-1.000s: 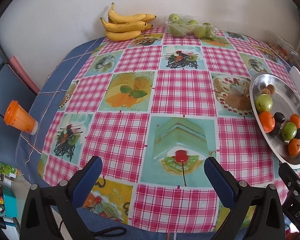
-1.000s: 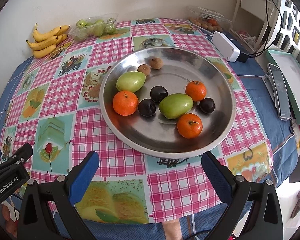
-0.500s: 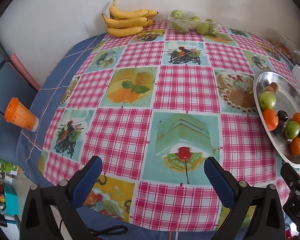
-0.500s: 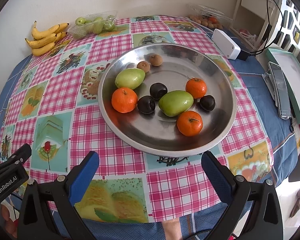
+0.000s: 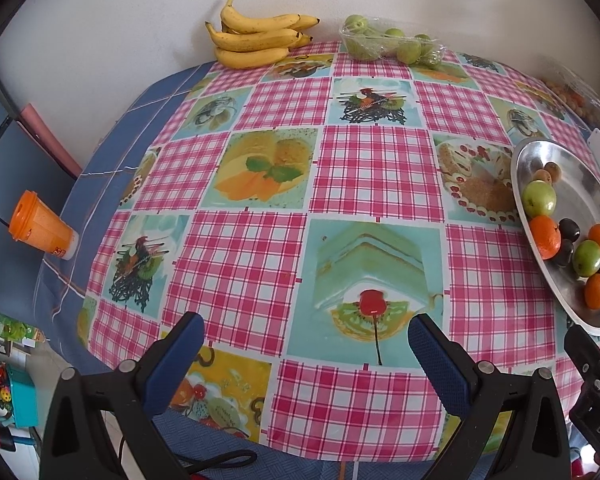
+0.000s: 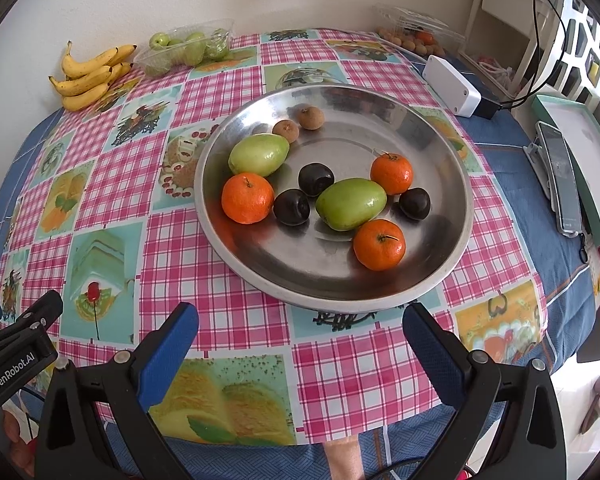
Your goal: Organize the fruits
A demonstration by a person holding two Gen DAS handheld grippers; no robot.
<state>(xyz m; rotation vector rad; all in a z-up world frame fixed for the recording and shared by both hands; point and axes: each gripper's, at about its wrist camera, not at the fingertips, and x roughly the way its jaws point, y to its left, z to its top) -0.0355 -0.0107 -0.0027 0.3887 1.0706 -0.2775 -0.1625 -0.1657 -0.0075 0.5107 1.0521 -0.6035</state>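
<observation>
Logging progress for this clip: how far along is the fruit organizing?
Barely begun. The round metal tray holds mixed oranges, green fruits, dark plums and small brown fruits, unsorted. Left gripper and right gripper hang open and empty. Yellow bananas and bagged green fruits lie untouched.

Plain cream wall [image 5: 112,20] behind round bench [image 6: 52,120], checked pink tablecloth [image 5: 364,168]; white shelf unit [image 6: 500,20] at right, daylight.
</observation>
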